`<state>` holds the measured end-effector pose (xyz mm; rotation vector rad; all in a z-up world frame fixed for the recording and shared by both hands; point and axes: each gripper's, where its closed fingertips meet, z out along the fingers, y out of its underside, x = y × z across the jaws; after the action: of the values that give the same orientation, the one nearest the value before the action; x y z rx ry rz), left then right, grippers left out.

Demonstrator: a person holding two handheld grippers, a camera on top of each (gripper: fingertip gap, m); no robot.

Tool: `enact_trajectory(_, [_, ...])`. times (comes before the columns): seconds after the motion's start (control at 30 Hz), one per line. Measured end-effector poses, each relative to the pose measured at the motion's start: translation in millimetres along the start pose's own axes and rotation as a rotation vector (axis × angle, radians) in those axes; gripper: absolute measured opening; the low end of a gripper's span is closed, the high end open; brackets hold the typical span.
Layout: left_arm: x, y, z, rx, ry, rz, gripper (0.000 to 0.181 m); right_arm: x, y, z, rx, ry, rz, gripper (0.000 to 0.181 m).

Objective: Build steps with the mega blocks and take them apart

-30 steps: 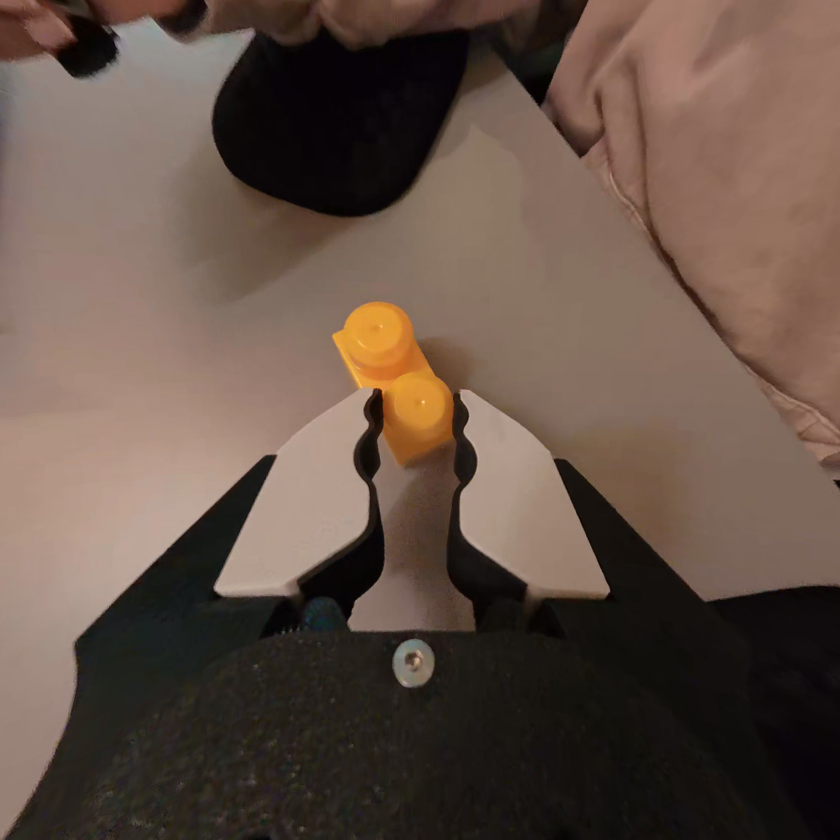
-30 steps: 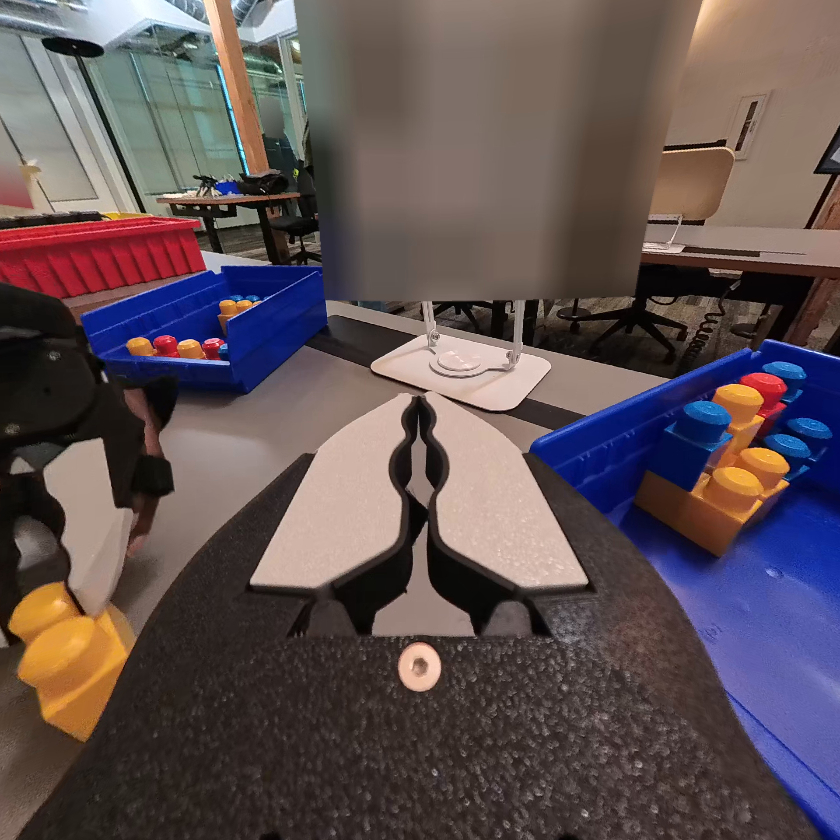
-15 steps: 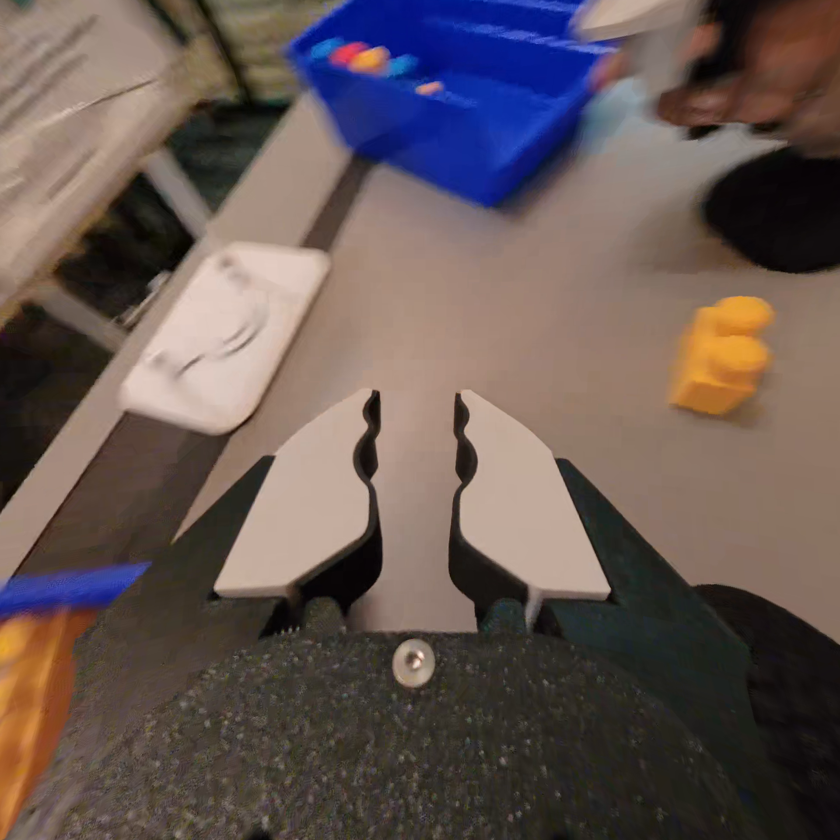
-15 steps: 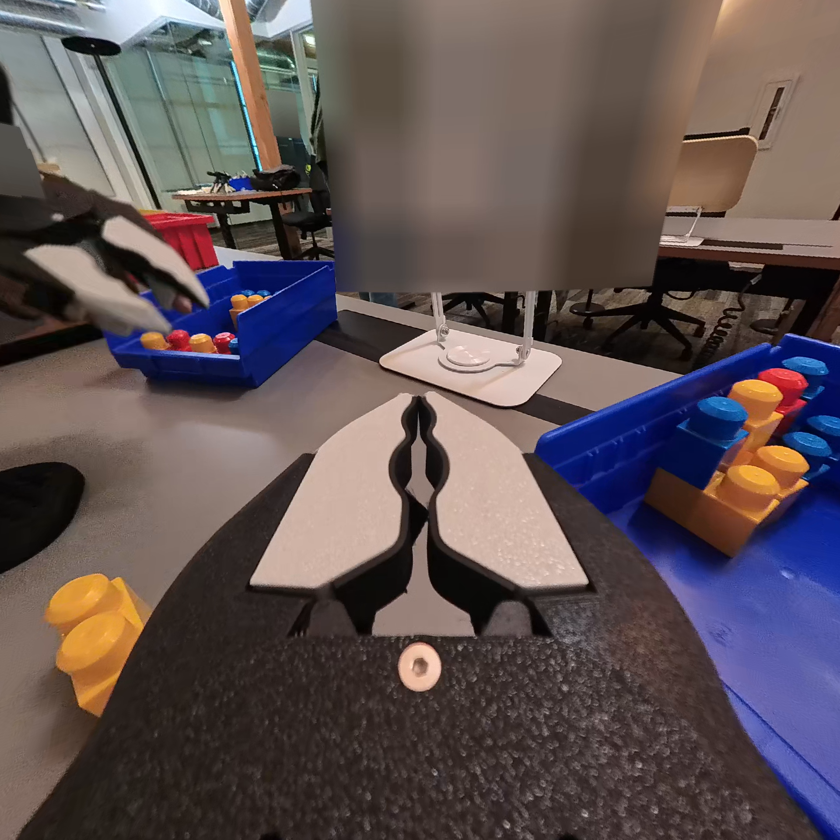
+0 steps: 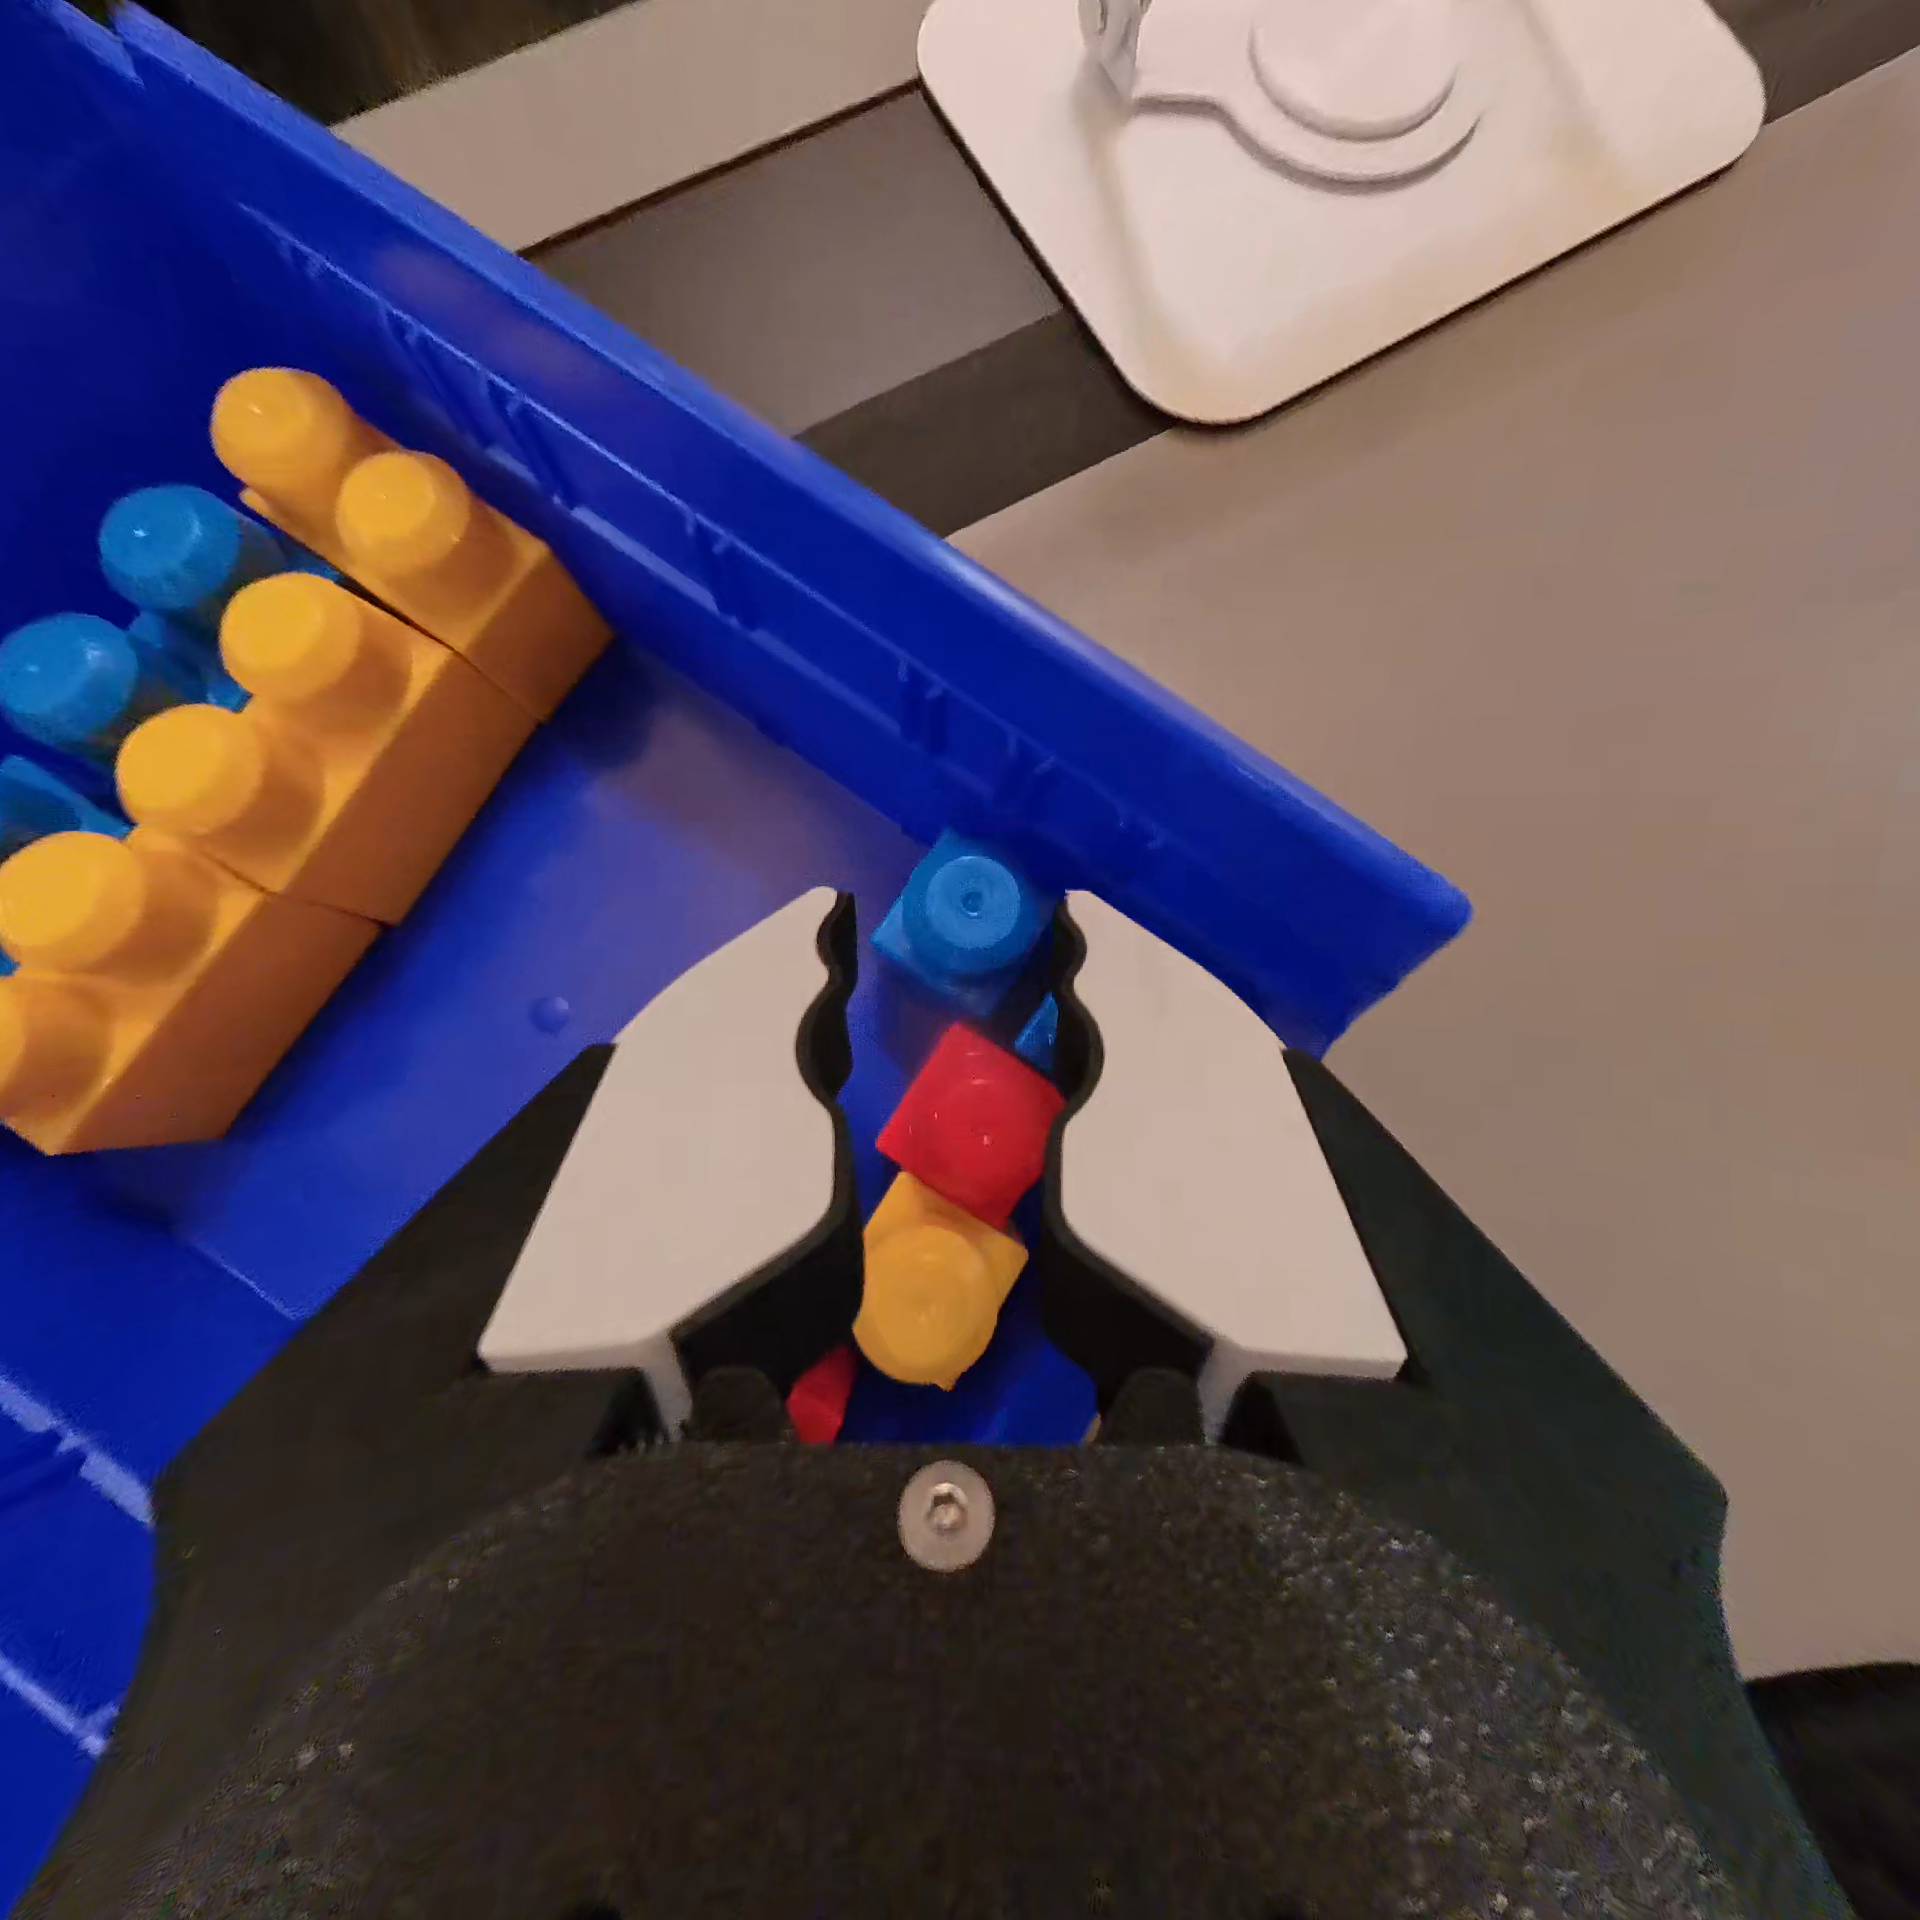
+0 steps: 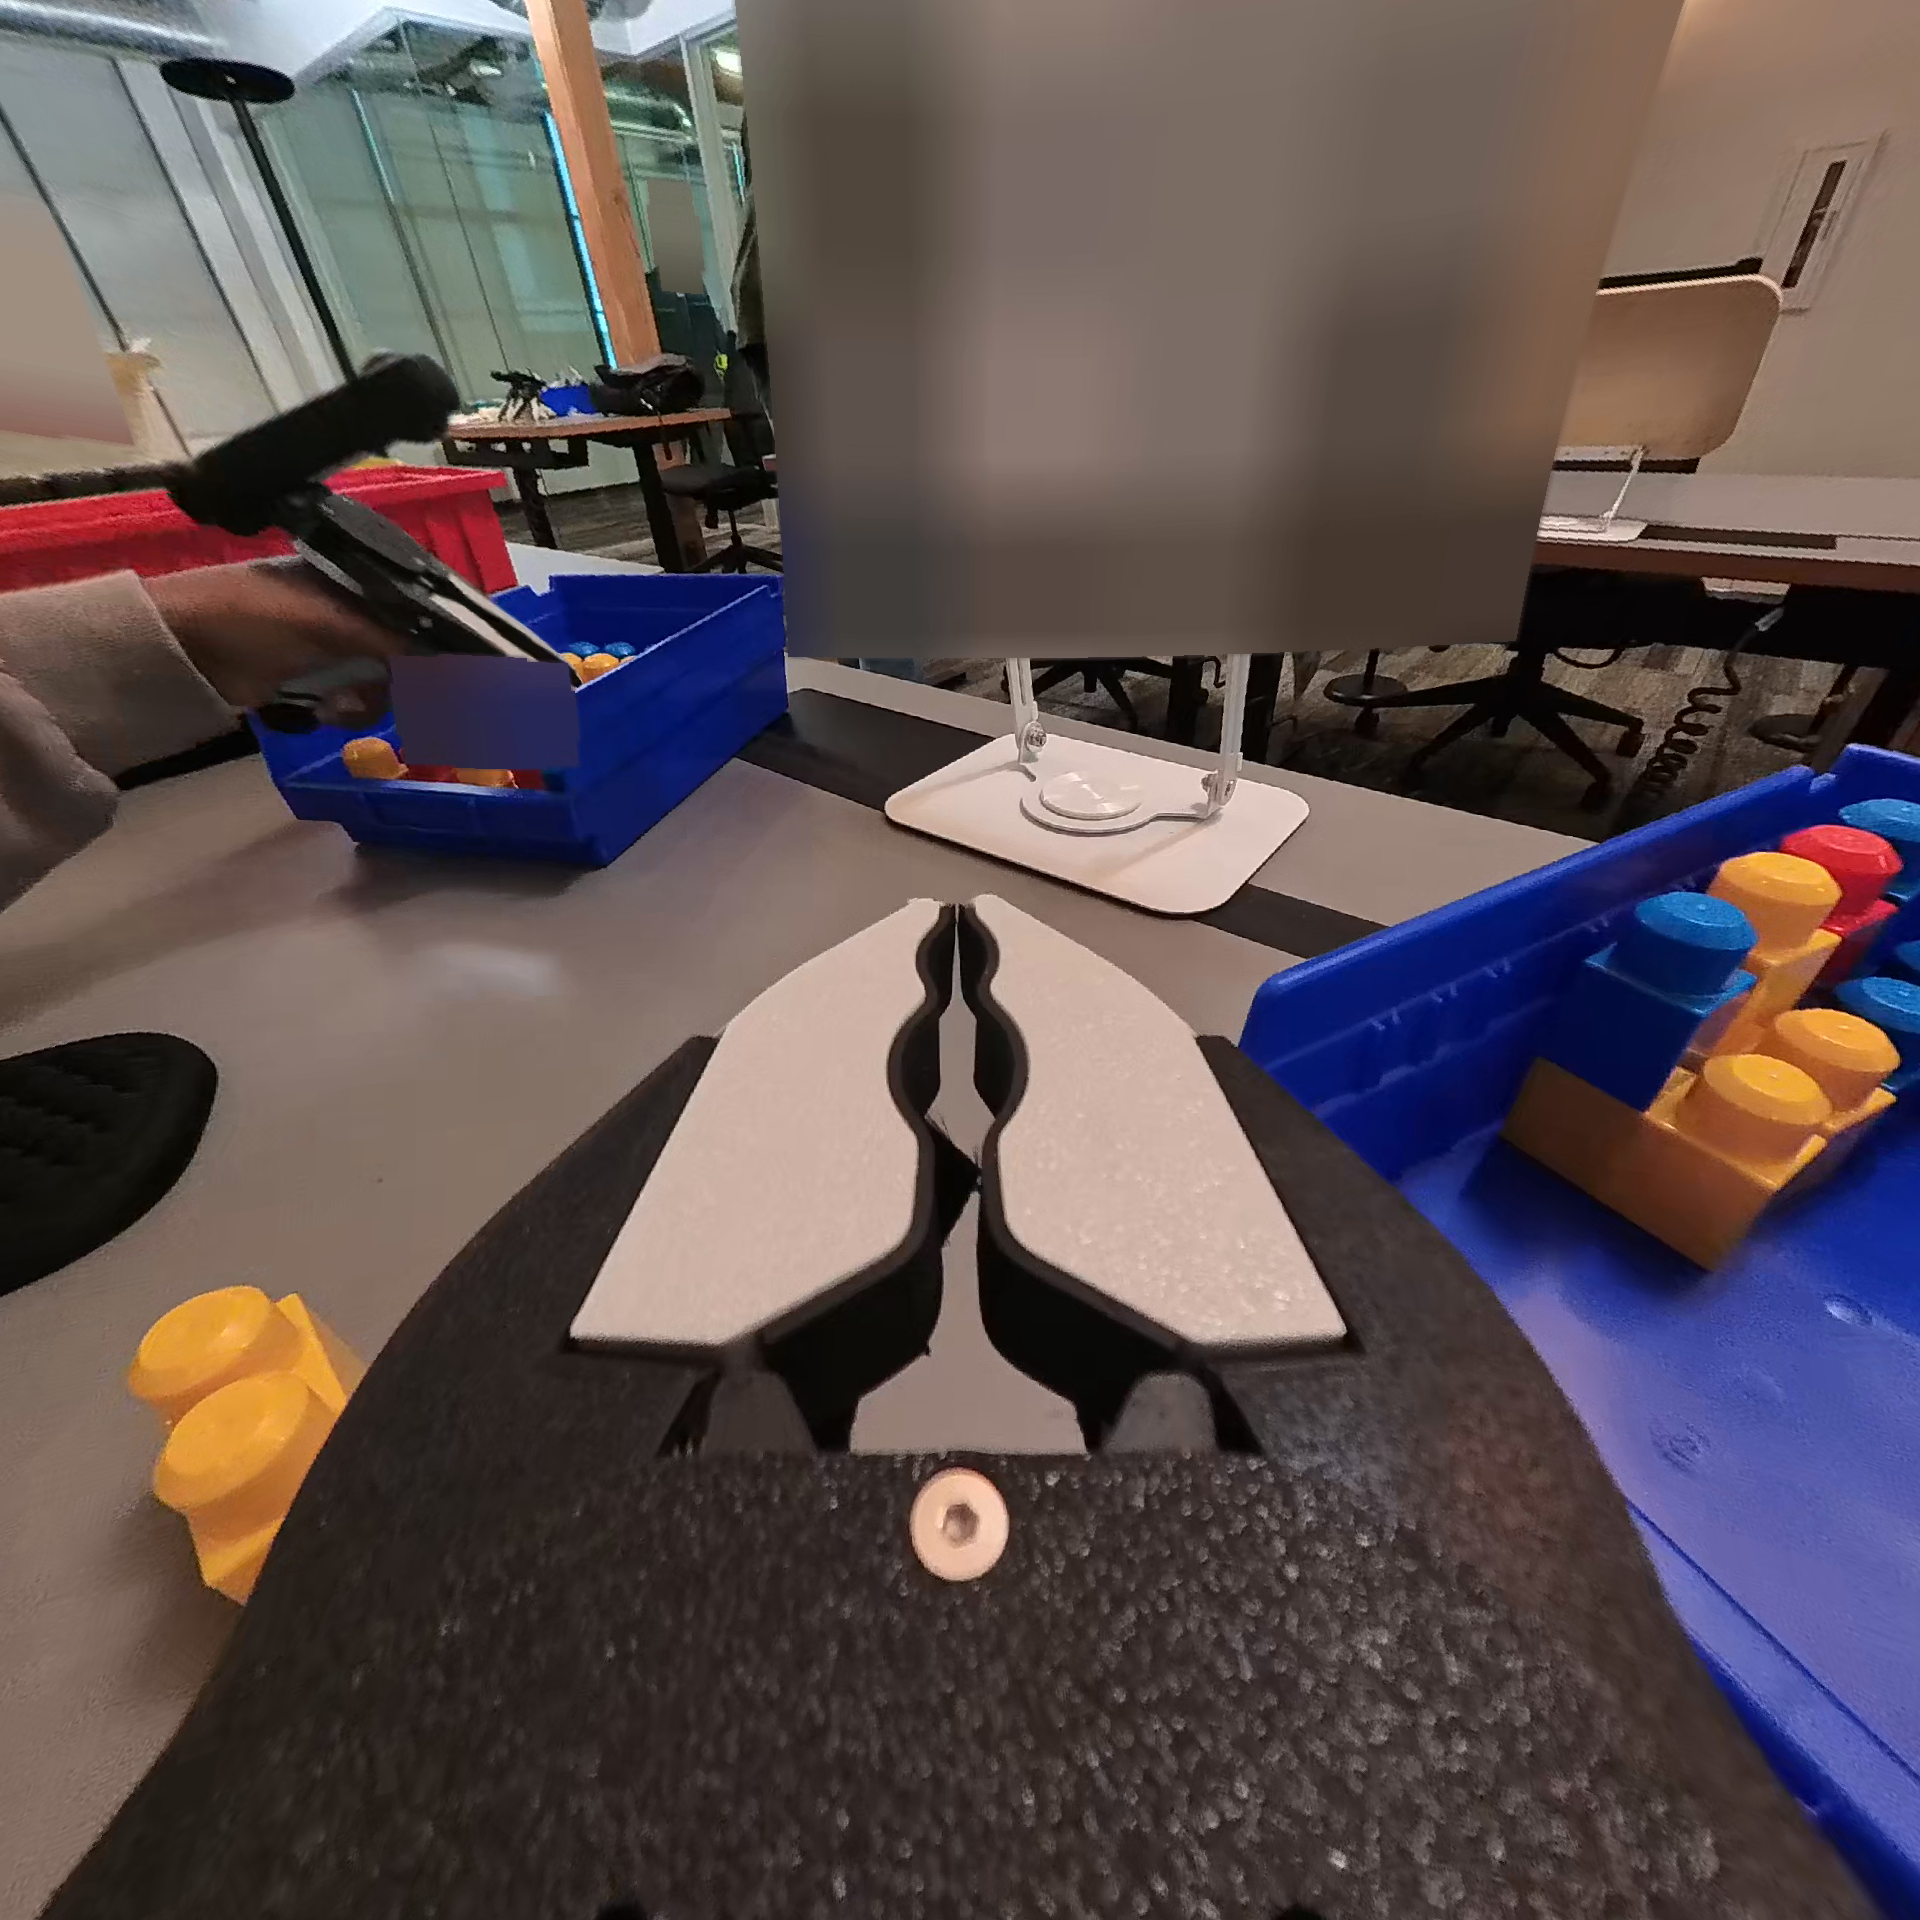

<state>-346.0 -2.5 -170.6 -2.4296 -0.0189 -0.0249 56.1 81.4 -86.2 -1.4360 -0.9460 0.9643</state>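
Observation:
My left gripper [image 5: 951,914] is open and points down into a blue bin [image 5: 935,665]. A small blue block [image 5: 966,930], a red block [image 5: 971,1127] and a yellow block [image 5: 935,1299] lie in a row between its fingers, by the bin wall. Several larger yellow blocks [image 5: 312,748] lie at the bin's left. My right gripper [image 6: 956,914] is shut and empty above the grey table. A yellow two-stud block [image 6: 239,1423] stands on the table to its left. The left gripper also shows far off in the right wrist view [image 6: 416,603], over the far blue bin [image 6: 644,727].
A second blue bin [image 6: 1403,1018] at the right holds an orange block [image 6: 1662,1174], a blue block [image 6: 1673,977] and others. A white stand base [image 6: 1101,821] sits at the table's back. A black pad [image 6: 83,1132] lies at the left. A red bin [image 6: 104,530] stands behind.
My left gripper left the yellow two-stud block on the table, swung away and now reaches into the far blue bin. My right gripper stayed shut and barely moved.

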Motion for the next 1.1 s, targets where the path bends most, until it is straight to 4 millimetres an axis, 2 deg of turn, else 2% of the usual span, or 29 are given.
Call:
enact_trajectory(0.17, [1,6,16,-0.059,-0.001,0.019,0.028,1,2,0,-0.005,0.000,0.004,0.000])
enact_trajectory(0.27, [0,6,16,-0.078,-0.023,0.038,0.028,1,3,0,-0.013,-0.005,0.010,0.000])
enact_trajectory(0.33, [-1,-2,7,-0.044,-0.045,0.052,0.028,1,3,0,-0.013,-0.004,0.009,0.000])
enact_trajectory(0.43, [5,-26,-29,0.053,-0.067,0.083,0.028,2,3,-1,-0.010,-0.002,0.010,0.000])
enact_trajectory(0.5, [24,-42,-58,0.111,-0.041,0.123,0.028,3,3,-1,-0.012,-0.004,0.013,0.000])
enact_trajectory(0.57, [57,-51,-84,0.149,0.020,0.182,0.028,2,4,0,-0.014,-0.007,0.013,0.000])
enact_trajectory(0.67, [116,-42,-99,0.131,0.125,0.281,0.028,-1,6,1,-0.024,-0.017,0.001,0.000])
enact_trajectory(0.77, [171,-15,-88,0.065,0.215,0.368,0.028,-8,9,2,-0.051,-0.036,-0.043,0.000])
enact_trajectory(0.87, [213,15,-66,0.005,0.294,0.407,0.028,-20,15,2,-0.109,-0.090,-0.130,0.000])
enact_trajectory(0.97, [238,40,-40,-0.049,0.334,0.420,0.028,-38,25,0,-0.212,-0.180,-0.232,0.005])
enact_trajectory(1.1, [252,60,-19,-0.086,0.342,0.433,0.028,-74,38,-12,-0.366,-0.369,-0.281,0.025])
